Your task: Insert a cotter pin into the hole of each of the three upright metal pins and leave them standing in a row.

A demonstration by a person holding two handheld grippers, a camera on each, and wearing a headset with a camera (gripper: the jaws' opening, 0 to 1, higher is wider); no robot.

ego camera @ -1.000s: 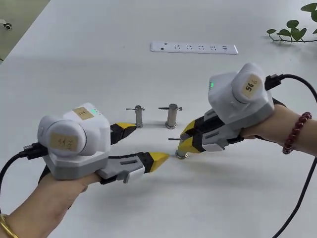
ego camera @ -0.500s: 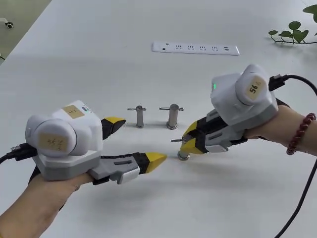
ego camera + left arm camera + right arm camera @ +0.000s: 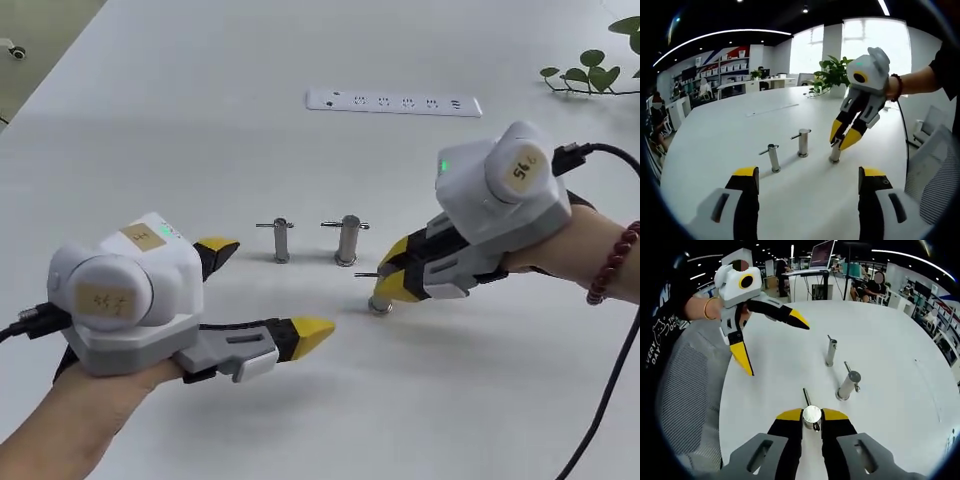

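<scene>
Two upright metal pins (image 3: 281, 241) (image 3: 346, 239) stand side by side on the white table, each with a cotter pin through its top. A third metal pin (image 3: 380, 304) stands nearer and to their right, with a thin cotter pin (image 3: 366, 273) sticking out of it. My right gripper (image 3: 393, 279) is shut on this third pin (image 3: 812, 416), its jaws on either side of the head. My left gripper (image 3: 262, 290) hangs open at the lower left, apart from all the pins, with nothing between its fingers (image 3: 746, 173). The same pins (image 3: 773, 157) (image 3: 803, 142) (image 3: 835, 153) stand ahead of it.
A white power strip (image 3: 393, 100) lies at the far middle of the table (image 3: 300, 420). Plant leaves (image 3: 590, 65) reach in at the far right. A black cable (image 3: 610, 390) trails from the right gripper along the right side.
My left gripper has drawn back to the left and nearer to me. My right gripper has shifted slightly right with the third pin. The two far pins have not moved.
</scene>
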